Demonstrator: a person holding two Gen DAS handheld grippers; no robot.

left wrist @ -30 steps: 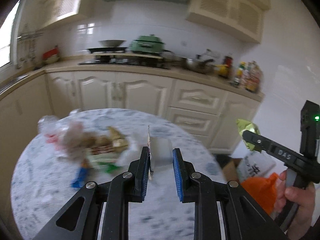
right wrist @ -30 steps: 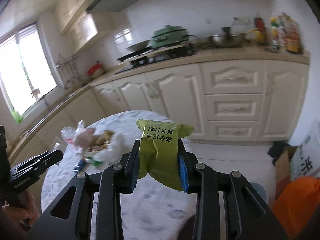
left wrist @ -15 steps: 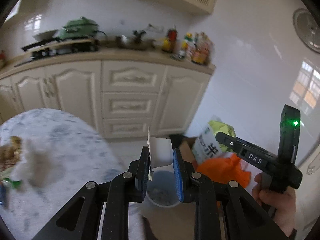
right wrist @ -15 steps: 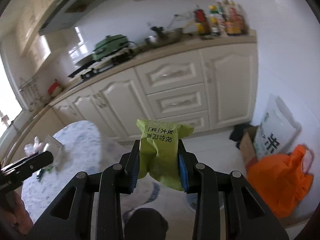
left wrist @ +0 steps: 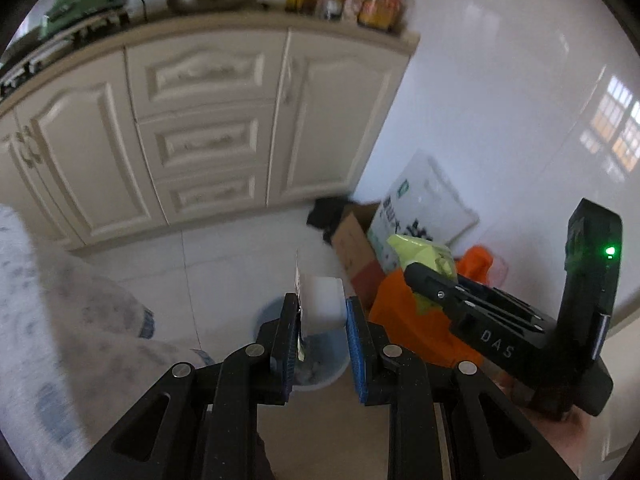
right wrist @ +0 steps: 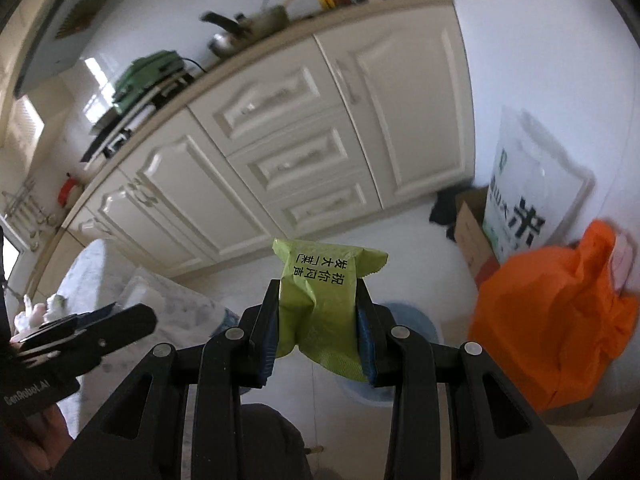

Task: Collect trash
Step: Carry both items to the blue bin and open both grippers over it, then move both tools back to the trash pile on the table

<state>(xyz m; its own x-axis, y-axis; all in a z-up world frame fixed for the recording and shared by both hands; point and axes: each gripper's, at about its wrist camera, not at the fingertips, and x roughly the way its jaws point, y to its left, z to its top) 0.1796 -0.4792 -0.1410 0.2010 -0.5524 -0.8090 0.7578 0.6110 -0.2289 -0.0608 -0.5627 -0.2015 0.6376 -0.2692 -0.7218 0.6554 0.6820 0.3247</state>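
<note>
My left gripper [left wrist: 321, 312] is shut on a small white packet [left wrist: 322, 300] with a thin flap on its left side. It hangs over a pale blue bin [left wrist: 316, 364] on the floor. My right gripper [right wrist: 318, 316] is shut on a green snack wrapper [right wrist: 320, 292] with black Chinese print. The same blue bin [right wrist: 404, 320] lies just beyond and below it. In the left wrist view the right gripper [left wrist: 436, 276] with the green wrapper [left wrist: 424, 254] is to the right. In the right wrist view the left gripper [right wrist: 100, 328] is at the left edge.
A round marble table [left wrist: 60, 320] is at the left. An orange plastic bag [right wrist: 560, 320], a cardboard box [right wrist: 472, 232] and a white rice sack [right wrist: 532, 184] stand on the floor at the right by the white wall. Cream kitchen cabinets [left wrist: 208, 132] run behind.
Both grippers have swung right and tilted down, away from the table with its trash pile and toward the floor. The blue bin now lies under them. Both keep hold of their items.
</note>
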